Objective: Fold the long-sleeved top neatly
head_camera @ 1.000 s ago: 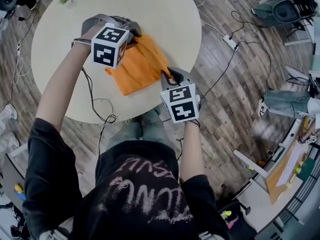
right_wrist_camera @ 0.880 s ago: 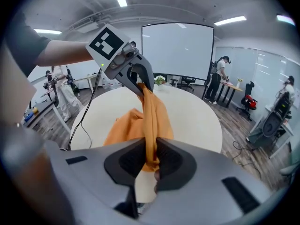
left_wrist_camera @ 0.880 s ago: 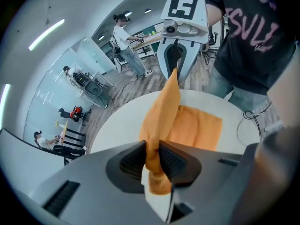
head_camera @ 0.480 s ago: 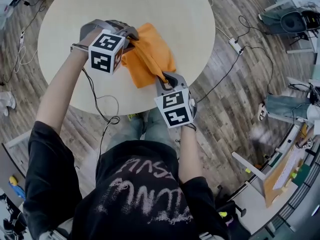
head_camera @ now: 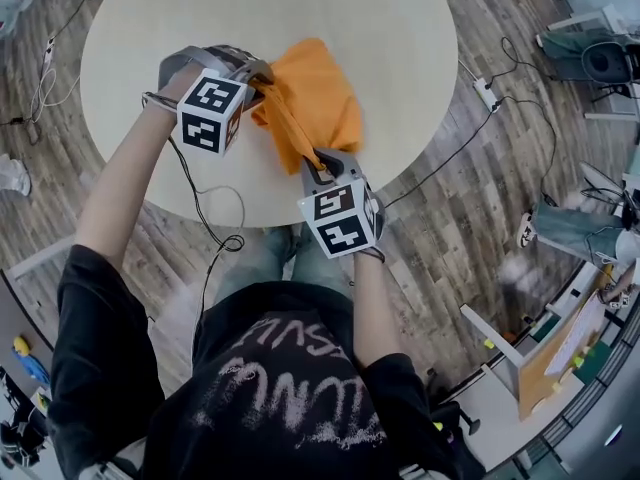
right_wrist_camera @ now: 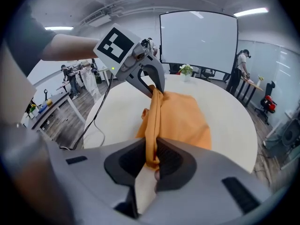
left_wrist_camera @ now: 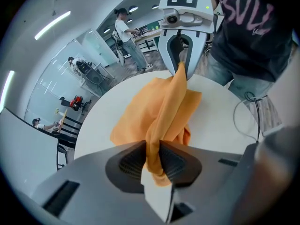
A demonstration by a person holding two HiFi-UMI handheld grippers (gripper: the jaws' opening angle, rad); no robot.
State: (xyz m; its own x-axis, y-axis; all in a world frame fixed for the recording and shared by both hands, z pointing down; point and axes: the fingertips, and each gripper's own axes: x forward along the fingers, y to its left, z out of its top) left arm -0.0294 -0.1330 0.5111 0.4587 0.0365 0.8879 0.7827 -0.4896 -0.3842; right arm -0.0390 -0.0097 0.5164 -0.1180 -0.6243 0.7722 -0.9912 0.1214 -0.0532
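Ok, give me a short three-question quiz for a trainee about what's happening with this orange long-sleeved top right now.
1. True or false: the left gripper and the right gripper are both shut on the orange fabric long-sleeved top.
2. Most of the top rests on: a) a round cream table; b) a blue sofa; c) a metal shelf.
3. In the head view, which gripper's jaws are nearer the table's edge?
Key: 1 true; 2 a; 3 the right gripper.
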